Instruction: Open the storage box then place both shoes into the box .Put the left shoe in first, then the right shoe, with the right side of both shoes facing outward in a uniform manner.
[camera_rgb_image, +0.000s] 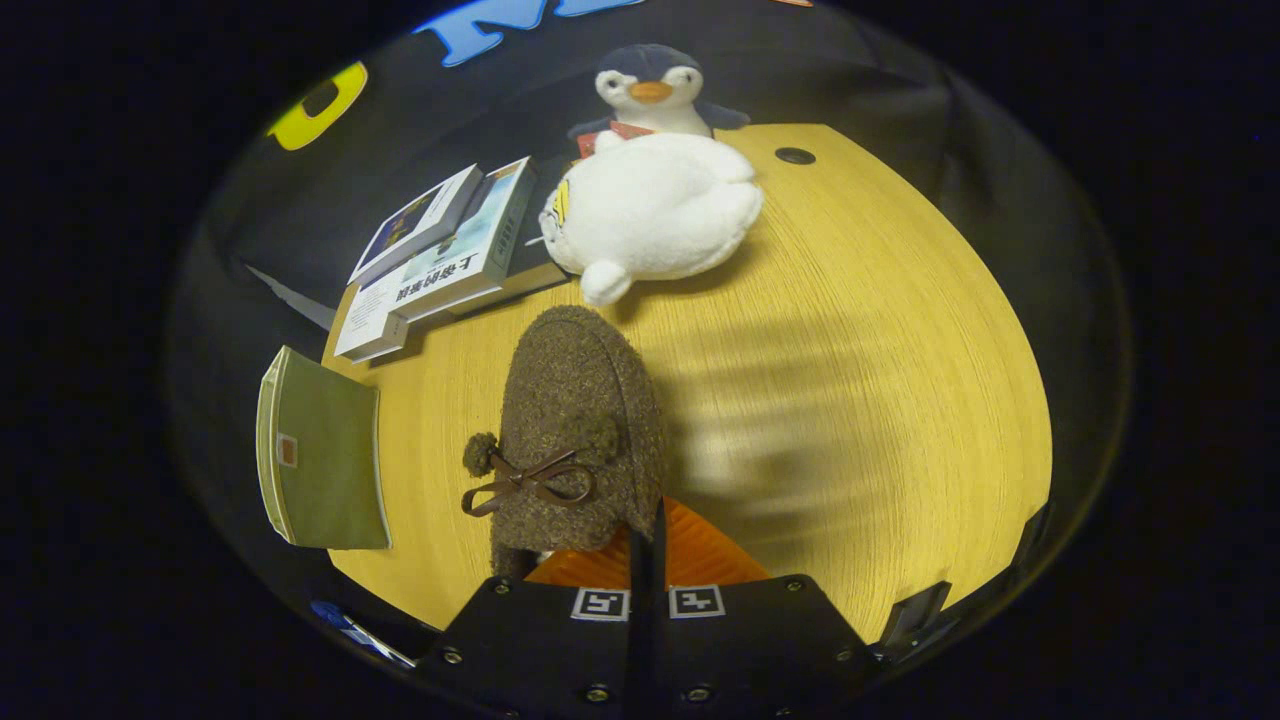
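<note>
A brown woolly shoe (580, 420) with a thin bow and pompoms on its top hangs just ahead of my fingers, over the wooden table (880, 380). Its toe points away from me, toward a plush penguin. My gripper (645, 545) is shut on the shoe's rear rim, with the two fingers almost touching and the rim pinched between them. The shoe's heel is hidden behind the fingers.
The white plush penguin (655, 200) lies at the far side of the table. Left of it is a stack of books (450, 255). A green flat-sided thing (325, 450) stands by the table's left edge. A small round hole (795, 155) is near the far edge.
</note>
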